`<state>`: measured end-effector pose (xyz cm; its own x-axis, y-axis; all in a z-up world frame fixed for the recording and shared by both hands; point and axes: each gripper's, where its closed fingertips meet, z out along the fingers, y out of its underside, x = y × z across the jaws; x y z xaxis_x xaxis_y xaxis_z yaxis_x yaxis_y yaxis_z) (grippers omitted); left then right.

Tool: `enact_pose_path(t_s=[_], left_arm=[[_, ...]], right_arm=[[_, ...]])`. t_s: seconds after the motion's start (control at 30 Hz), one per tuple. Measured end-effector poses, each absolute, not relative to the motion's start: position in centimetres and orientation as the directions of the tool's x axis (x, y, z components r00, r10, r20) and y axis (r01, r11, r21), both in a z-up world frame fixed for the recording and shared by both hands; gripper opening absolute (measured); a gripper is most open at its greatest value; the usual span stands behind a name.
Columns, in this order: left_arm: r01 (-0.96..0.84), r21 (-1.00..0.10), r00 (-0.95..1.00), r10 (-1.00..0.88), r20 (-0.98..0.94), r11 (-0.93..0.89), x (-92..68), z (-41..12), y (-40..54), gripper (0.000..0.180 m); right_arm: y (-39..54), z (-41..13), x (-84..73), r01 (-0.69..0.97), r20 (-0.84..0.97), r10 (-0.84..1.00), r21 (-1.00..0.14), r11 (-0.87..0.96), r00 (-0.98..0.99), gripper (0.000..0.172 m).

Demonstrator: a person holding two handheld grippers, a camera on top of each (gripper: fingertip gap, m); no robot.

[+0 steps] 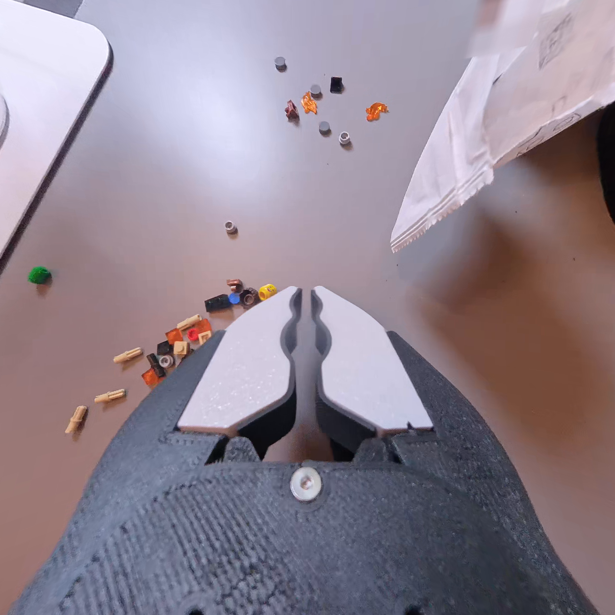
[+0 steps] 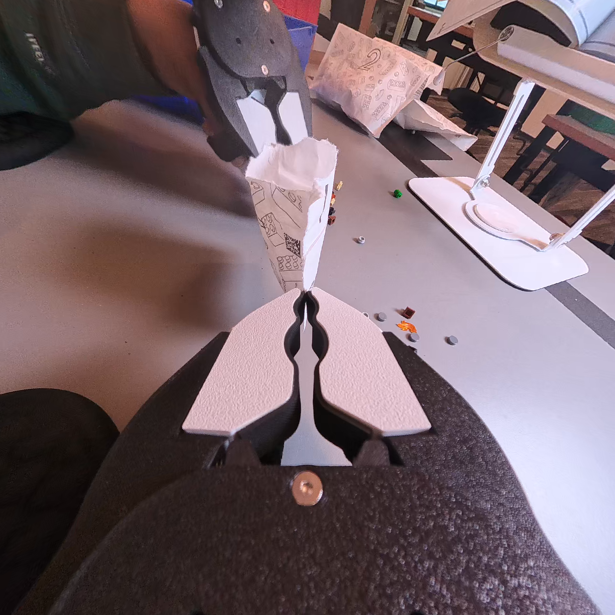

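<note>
My right gripper [image 2: 307, 293] is shut on the bottom edge of a white paper bag [image 2: 289, 206] printed with brick drawings. The bag is held off the grey table [image 2: 466, 382], its torn open mouth pointing away from me. The bag also shows at the upper right of the left wrist view [image 1: 482, 133]. My left gripper [image 1: 306, 291] has only a narrow gap between its tips, with nothing in it. In the right wrist view it [image 2: 283, 139] hovers just behind the bag's mouth. A pile of small bricks lies left of its fingers, including a yellow head [image 1: 267, 291] and tan pins [image 1: 128, 354].
More loose pieces lie farther out: orange flame pieces [image 1: 376, 111], grey round tiles [image 1: 280, 62], a grey stud [image 1: 230, 226] and a green piece [image 1: 40, 275]. A white stand base [image 2: 499, 233] sits at the right. Other paper bags [image 2: 372, 76] lie behind. A person's arm [image 2: 149, 50] shows. Between my left fingertips and the grey stud [image 1: 230, 226] there is roughly 7 cm. My right wrist view [image 2: 360, 242] looks at it from another angle.
</note>
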<state>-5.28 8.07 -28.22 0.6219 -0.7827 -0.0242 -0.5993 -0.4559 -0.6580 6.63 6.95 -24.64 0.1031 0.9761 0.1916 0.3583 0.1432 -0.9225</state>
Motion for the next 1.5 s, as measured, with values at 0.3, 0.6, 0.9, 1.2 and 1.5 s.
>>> enact_pose_path(t_s=[0.3, 0.6, 0.9, 1.2, 1.5], left_arm=[[-0.675, -0.550, 0.586, -0.810, 0.006, -0.492, -5.2, -30.7, 6.6, 0.009], [-0.587, -0.739, 0.521, -0.853, -0.032, -0.331, -3.1, -24.8, 6.5, 0.001], [-0.556, -0.830, 0.401, -0.887, -0.230, -0.037, 3.0, -20.0, 4.3, 0.013], [-0.583, -0.812, 0.394, -0.879, -0.269, -0.012, 1.1, -20.0, 4.8, 0.034], [-0.530, -0.847, 0.448, -0.863, -0.233, -0.046, -2.1, -19.4, 6.2, 0.031]], right_arm=[[6.9, -24.7, 6.6, 0.359, 0.193, 0.976, -0.922, 0.144, 0.102, 0.001], [6.8, -24.9, 6.6, 0.372, 0.208, 0.973, -0.915, 0.159, 0.097, 0.001], [5.7, -25.4, 6.0, 0.403, 0.276, 0.959, -0.886, 0.229, 0.062, 0.001], [6.0, -24.7, 6.3, 0.359, 0.224, 0.972, -0.915, 0.183, 0.076, 0.000], [6.1, -24.5, 6.3, 0.348, 0.225, 0.971, -0.919, 0.184, 0.081, 0.001]])
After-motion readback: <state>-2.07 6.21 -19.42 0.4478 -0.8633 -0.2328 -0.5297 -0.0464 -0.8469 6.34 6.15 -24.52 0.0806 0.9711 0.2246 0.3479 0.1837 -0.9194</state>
